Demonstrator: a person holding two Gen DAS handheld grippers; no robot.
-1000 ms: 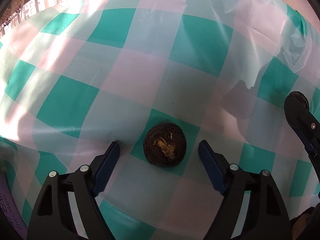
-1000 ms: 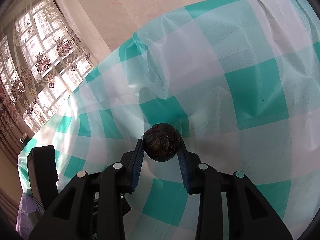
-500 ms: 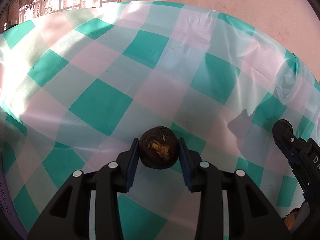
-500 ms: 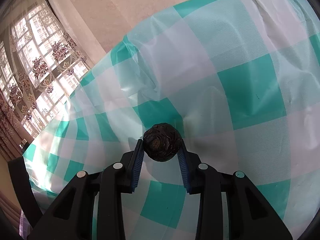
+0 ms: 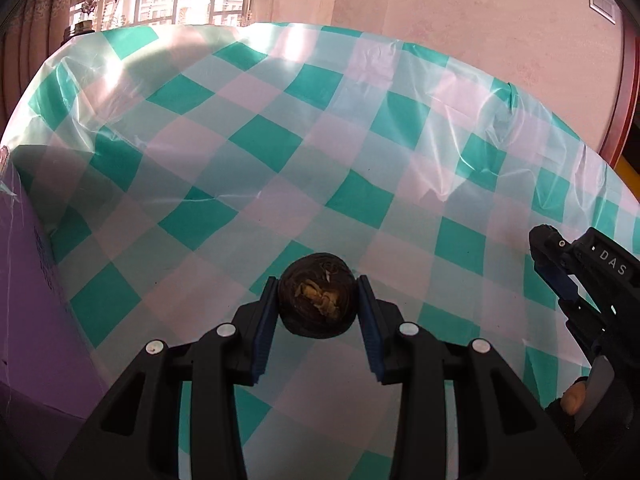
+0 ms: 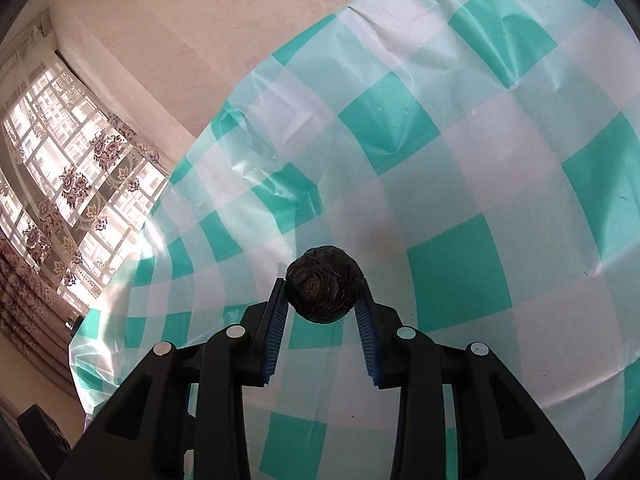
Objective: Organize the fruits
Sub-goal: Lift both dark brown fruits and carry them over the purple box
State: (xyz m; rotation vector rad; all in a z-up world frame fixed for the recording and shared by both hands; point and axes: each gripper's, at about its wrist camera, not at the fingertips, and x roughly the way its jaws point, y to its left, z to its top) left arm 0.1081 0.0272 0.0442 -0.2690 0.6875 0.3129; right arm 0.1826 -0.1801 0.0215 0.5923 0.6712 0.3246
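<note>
Above the checked table (image 5: 248, 140), each claw was clamped on a dark round fruit (left (image 5: 318, 300), right (image 6: 325, 292)).

Checked tablecloth (image 5: 248, 184), purple box (image 5: 28, 300), curtained window (image 6: 60, 184)

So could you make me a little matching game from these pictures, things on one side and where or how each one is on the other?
Things:
1. dark fruit with a yellowish broken patch
2. dark fruit with an unbroken skin
3. purple box
4. checked tablecloth

Place or state:
A. spread over the table
B. clamped in the right gripper
C. at the left edge of the left view
D. clamped in the left gripper

Pairs: 1-D, 2-B, 3-C, 4-A
</note>
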